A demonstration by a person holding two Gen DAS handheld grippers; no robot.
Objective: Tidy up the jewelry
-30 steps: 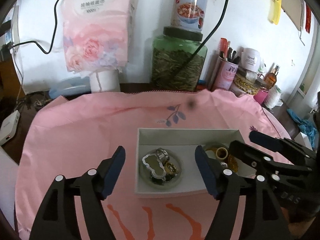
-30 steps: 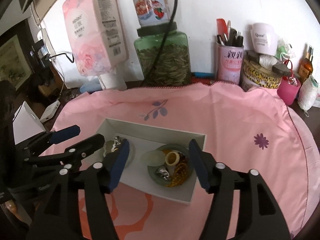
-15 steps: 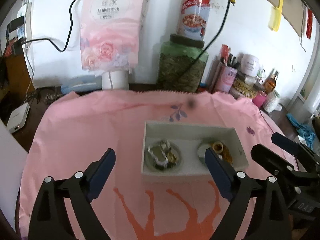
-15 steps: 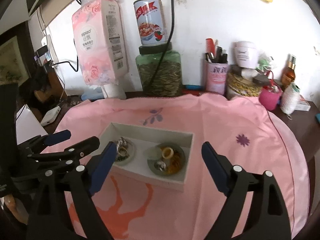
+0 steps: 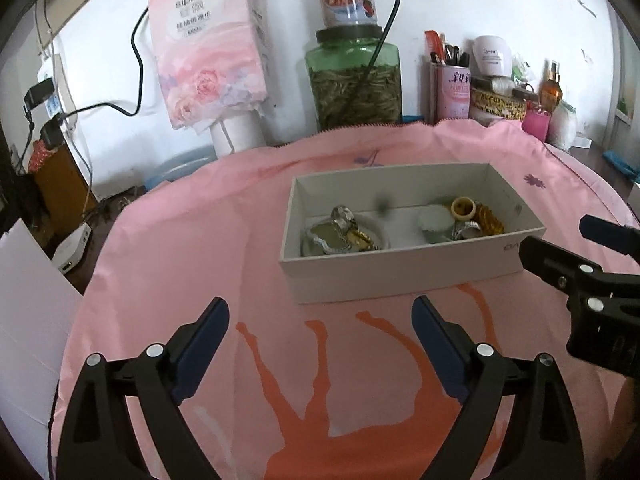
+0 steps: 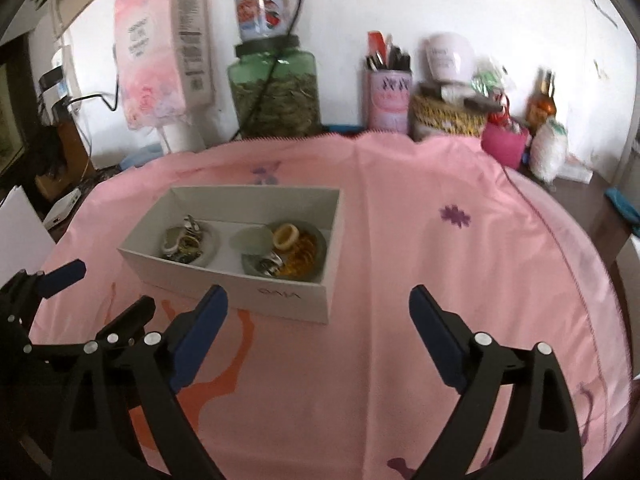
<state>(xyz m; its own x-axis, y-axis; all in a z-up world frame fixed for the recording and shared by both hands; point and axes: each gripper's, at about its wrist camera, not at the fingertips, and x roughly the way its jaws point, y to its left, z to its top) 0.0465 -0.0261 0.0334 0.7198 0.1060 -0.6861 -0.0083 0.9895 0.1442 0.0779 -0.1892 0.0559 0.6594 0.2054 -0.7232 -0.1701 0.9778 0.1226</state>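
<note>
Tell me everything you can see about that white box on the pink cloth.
The white box is a shallow, open-topped rectangle that looks like stiff cardboard, with faint grey lettering on one outer wall. It sits flat on the pink cloth, with no lid in view. Inside are two small round dishes: one holds silvery and gold pieces, the other a pale green stone, a cream ring, silver rings and amber beads. Neither claw touches it.

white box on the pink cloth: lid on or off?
Off. The white box is open-topped in both views, no lid visible, and two small dishes of jewelry show inside it.
</note>
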